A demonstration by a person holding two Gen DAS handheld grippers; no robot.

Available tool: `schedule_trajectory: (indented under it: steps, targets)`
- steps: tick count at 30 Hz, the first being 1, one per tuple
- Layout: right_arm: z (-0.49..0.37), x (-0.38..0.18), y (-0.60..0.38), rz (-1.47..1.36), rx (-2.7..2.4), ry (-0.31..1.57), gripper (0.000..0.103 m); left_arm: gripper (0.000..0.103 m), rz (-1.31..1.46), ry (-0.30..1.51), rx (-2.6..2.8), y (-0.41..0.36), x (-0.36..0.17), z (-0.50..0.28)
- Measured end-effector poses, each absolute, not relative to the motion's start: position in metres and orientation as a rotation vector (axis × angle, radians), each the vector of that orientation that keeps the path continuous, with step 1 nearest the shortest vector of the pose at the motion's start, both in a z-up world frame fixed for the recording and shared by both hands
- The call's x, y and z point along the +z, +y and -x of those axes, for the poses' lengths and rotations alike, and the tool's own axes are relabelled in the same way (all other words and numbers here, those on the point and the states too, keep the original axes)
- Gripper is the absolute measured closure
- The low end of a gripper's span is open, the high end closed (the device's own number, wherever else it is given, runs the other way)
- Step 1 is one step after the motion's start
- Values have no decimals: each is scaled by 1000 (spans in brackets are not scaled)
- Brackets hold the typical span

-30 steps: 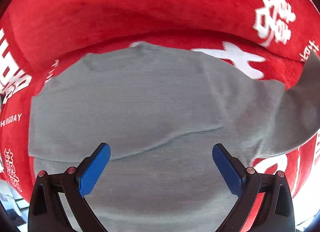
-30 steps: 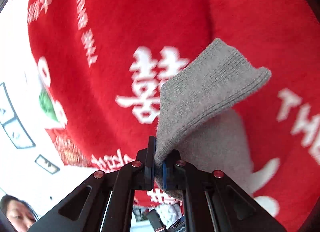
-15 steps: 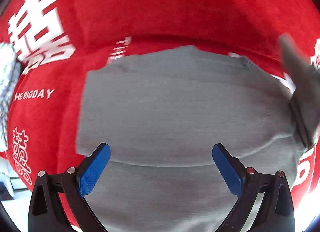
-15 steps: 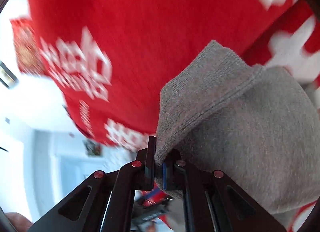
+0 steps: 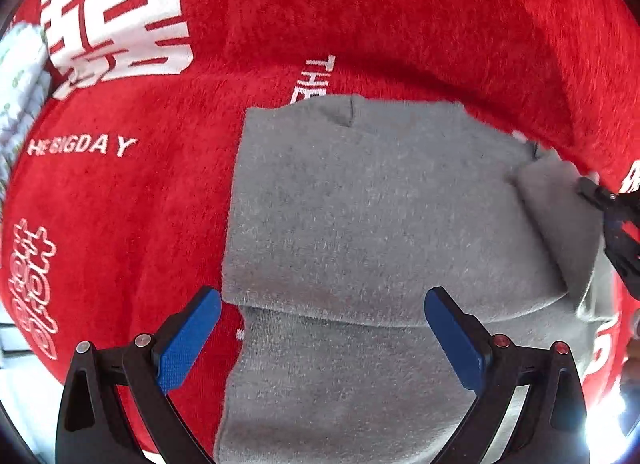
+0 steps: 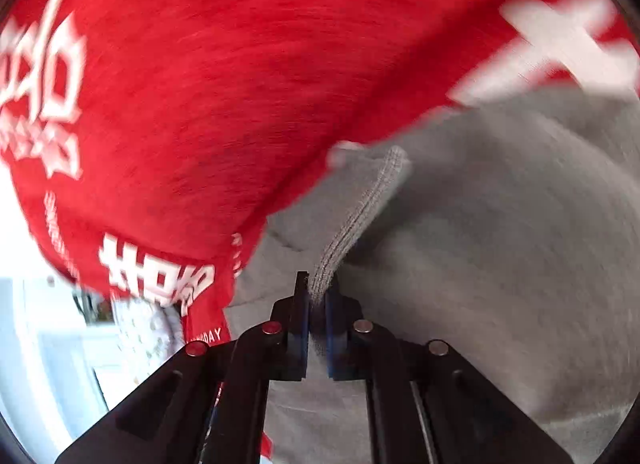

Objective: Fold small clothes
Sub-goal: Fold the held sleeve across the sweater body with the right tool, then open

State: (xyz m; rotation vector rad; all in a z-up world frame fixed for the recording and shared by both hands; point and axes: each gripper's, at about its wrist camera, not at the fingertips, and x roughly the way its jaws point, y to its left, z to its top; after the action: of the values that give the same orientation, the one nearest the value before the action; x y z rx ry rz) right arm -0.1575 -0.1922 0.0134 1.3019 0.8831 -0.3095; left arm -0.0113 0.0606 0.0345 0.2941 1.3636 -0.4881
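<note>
Grey sweater [image 5: 372, 215] on red blanket [image 5: 140, 203], mid-fold. Right gripper [image 6: 317, 296] clamped on sleeve hem [image 6: 360, 207]; left gripper [image 5: 322, 328] spread wide, empty. Next, probably: lay sleeve flat across body, release.

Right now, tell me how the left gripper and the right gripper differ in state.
The left gripper is spread wide open and grips nothing; the right gripper is shut on a stitched edge of the grey knit garment. The left gripper hangs over the garment's folded middle, while the right gripper works at its side edge, with the fabric turned inward there. Both have black frames with blue pads, over the same red blanket.
</note>
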Motion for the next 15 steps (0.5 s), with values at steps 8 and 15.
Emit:
schedule_trajectory:
  steps: [8, 15]
  targets:
    - [71, 14, -89, -901, 1, 1173, 90, 1, -101, 1403, -580, 75, 33, -13]
    - [116, -4, -84, -1031, -13, 1217, 45, 1, -56, 1506, -681, 48, 10, -7]
